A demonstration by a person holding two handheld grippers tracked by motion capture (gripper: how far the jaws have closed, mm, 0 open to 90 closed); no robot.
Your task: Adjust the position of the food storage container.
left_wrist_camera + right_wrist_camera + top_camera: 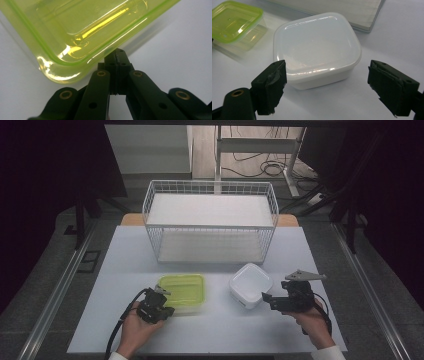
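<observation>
Now | left gripper pressed together, tips under green-lidded container's near rim, may tip or shove it | right gripper spread, near white lidded tub at desk centre-right; may push it toward wire basket.

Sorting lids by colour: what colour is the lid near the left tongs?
Translucent yellow-green lid, best seen in the left gripper view.
</observation>
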